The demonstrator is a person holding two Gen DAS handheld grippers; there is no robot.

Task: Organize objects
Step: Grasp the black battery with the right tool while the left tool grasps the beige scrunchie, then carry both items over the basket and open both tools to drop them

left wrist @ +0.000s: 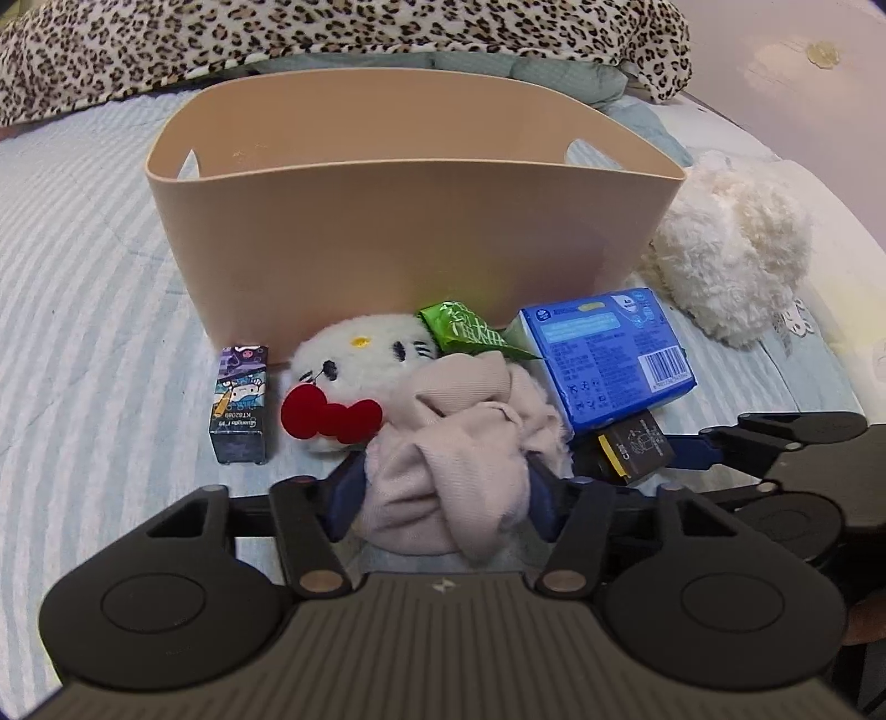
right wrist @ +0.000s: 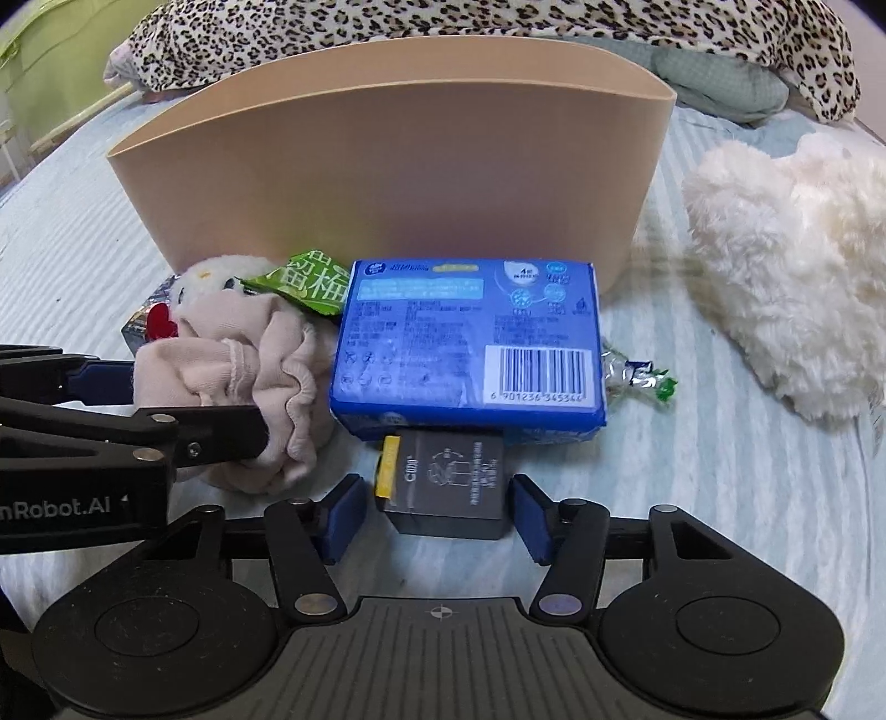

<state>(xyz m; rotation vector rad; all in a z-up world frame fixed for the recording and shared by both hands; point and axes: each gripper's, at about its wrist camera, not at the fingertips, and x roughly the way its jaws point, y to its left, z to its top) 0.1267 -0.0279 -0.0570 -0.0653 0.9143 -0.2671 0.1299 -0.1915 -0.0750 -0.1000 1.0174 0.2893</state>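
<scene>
A beige plastic basket (left wrist: 387, 232) stands on the striped bed, also in the right wrist view (right wrist: 387, 183). In front of it lie a Hello Kitty plush (left wrist: 354, 365), a small purple box (left wrist: 241, 404), a green snack packet (left wrist: 465, 329), a blue tissue pack (left wrist: 609, 360) and a small dark grey box (left wrist: 637, 446). My left gripper (left wrist: 443, 487) has its jaws around a crumpled pink cloth (left wrist: 459, 443). My right gripper (right wrist: 440, 512) is open, its pads on either side of the dark grey box (right wrist: 448, 482), with gaps showing. The blue tissue pack (right wrist: 470, 343) lies just beyond it.
A fluffy white plush (left wrist: 725, 249) lies right of the basket, also in the right wrist view (right wrist: 797, 260). A small foil candy wrapper (right wrist: 637, 376) lies beside the tissue pack. A leopard-print blanket (left wrist: 332, 39) is bunched behind the basket.
</scene>
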